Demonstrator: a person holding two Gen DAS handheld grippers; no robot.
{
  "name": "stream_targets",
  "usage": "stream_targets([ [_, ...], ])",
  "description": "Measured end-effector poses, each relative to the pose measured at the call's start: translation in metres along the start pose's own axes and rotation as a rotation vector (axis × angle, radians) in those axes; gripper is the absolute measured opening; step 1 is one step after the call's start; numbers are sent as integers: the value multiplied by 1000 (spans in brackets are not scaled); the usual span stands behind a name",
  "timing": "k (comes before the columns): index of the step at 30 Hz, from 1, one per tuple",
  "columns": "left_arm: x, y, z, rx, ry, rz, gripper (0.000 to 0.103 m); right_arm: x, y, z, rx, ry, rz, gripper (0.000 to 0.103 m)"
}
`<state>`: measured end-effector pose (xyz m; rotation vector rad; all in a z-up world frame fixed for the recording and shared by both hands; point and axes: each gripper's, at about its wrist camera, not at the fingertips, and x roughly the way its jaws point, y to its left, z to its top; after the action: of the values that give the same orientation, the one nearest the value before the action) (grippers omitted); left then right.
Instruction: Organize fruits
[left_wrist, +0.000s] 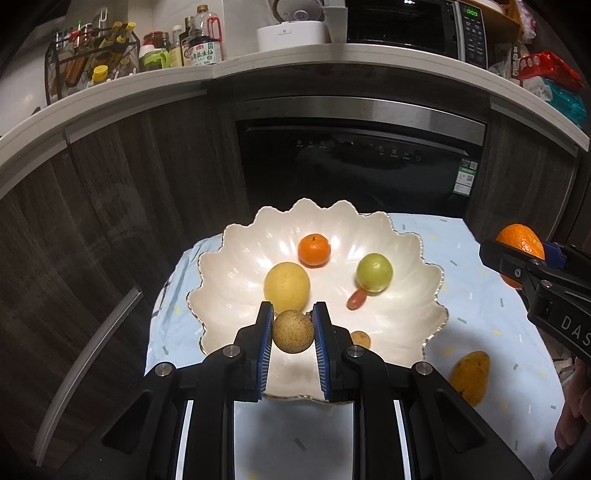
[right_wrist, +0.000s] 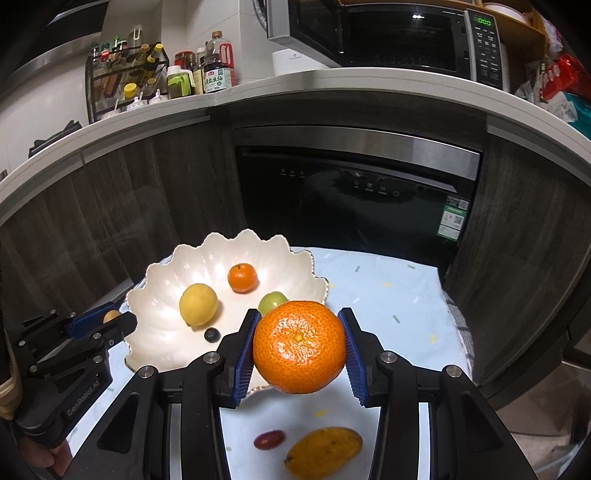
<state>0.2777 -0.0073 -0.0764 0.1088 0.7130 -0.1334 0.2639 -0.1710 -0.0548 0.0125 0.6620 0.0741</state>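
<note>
White scalloped bowl (left_wrist: 424, 295), lemon (left_wrist: 286, 287), mandarin (left_wrist: 314, 250) inside

Home kitchen. Curved white countertop (right_wrist: 258, 88) over dark wood-grain cabinet fronts (right_wrist: 147, 184), with a built-in black dishwasher (right_wrist: 354, 192) bearing a green energy label. Microwave (right_wrist: 388, 37) on the counter, display lit green. Wire rack of condiment bottles (right_wrist: 125, 77), large soy sauce bottle (right_wrist: 218, 66) and a white rice cooker (left_wrist: 291, 29) alongside. Snack packets (left_wrist: 550, 70) at counter's right end. Small table under a pale blue cloth (right_wrist: 388, 295) in front.
</note>
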Motion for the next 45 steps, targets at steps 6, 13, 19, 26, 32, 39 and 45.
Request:
stream_targets([
  [6, 15, 9, 2, -9, 11, 3, 22, 16, 8, 4, -21, 19, 13, 44],
  [13, 34, 20, -1, -23, 42, 9, 22, 40, 17, 5, -45, 56, 27, 44],
  [19, 46, 26, -5, -33, 62, 9, 22, 56, 23, 2, -59, 91, 38, 44],
  [26, 57, 30, -8, -43, 85, 1, 22, 71, 25, -1, -70, 125, 45, 44],
  [32, 60, 30, -8, -50, 91, -1, 39, 79, 25, -3, -70, 155, 46, 44],
  [39, 58, 31, -9, -59, 89, 13, 60, 78, 24, -2, -60, 148, 29, 65],
  [45, 50, 29, -9, -58, 76, 24, 73, 65, 23, 2, -61, 100, 8, 76],
])
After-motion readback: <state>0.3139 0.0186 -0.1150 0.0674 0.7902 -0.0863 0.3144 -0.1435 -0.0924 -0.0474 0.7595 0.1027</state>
